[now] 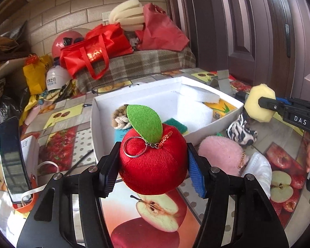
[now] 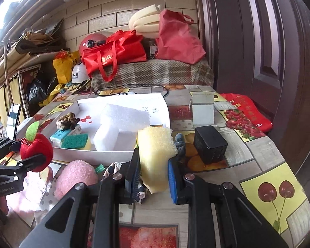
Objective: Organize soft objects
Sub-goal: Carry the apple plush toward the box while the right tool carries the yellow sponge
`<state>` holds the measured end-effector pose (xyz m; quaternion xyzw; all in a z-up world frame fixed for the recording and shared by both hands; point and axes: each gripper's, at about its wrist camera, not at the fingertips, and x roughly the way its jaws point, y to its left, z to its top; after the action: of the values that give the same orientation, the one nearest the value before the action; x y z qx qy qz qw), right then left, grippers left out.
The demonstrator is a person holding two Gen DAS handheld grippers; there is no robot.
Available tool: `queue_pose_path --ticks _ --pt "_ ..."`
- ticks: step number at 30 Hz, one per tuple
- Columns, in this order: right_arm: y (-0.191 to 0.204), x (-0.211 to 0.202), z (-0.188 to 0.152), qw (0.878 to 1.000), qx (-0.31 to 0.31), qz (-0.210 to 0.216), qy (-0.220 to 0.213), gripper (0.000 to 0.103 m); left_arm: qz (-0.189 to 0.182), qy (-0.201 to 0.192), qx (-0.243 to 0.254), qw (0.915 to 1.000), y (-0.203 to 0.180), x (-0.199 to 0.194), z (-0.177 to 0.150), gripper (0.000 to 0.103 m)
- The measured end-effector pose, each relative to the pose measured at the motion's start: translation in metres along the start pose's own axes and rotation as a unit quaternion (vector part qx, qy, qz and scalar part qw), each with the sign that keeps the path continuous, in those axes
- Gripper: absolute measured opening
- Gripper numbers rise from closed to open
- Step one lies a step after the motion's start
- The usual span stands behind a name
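Left wrist: left hand-held gripper (image 1: 153, 165) pinches plush apple (image 1: 153, 161) off the worktop (image 1: 227, 202); white box (image 1: 97, 119) lies just ahead.
Right wrist: right hand-held gripper (image 2: 155, 177) pinches yellow sponge (image 2: 155, 155) upright; box (image 2: 105, 153) ahead-left, near.

black charger (image 2: 210, 144), phone (image 1: 11, 161) — red bags (image 1: 95, 50)

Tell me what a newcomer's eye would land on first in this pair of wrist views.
First, the bright red plush apple with its green felt leaf, clamped in the left tool just in front of the white box. Next, the yellow sponge pinched in the right tool, held near the box's right corner. Between them on the fruit-print tablecloth lies a fluffy pink plush.
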<state>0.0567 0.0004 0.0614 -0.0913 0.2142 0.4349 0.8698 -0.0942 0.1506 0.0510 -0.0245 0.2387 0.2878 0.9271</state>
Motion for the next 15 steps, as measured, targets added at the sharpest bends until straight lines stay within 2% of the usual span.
queue_pose_path --ticks 5,15 --pt "0.001 -0.008 -0.004 1.0 0.011 -0.01 -0.002 0.024 0.027 -0.032 -0.025 0.9988 0.009 -0.015 -0.003 0.06" --pt "0.011 -0.03 -0.016 1.0 0.011 -0.004 -0.006 0.024 0.027 -0.04 -0.026 0.9985 -0.003 -0.032 -0.01 0.061"
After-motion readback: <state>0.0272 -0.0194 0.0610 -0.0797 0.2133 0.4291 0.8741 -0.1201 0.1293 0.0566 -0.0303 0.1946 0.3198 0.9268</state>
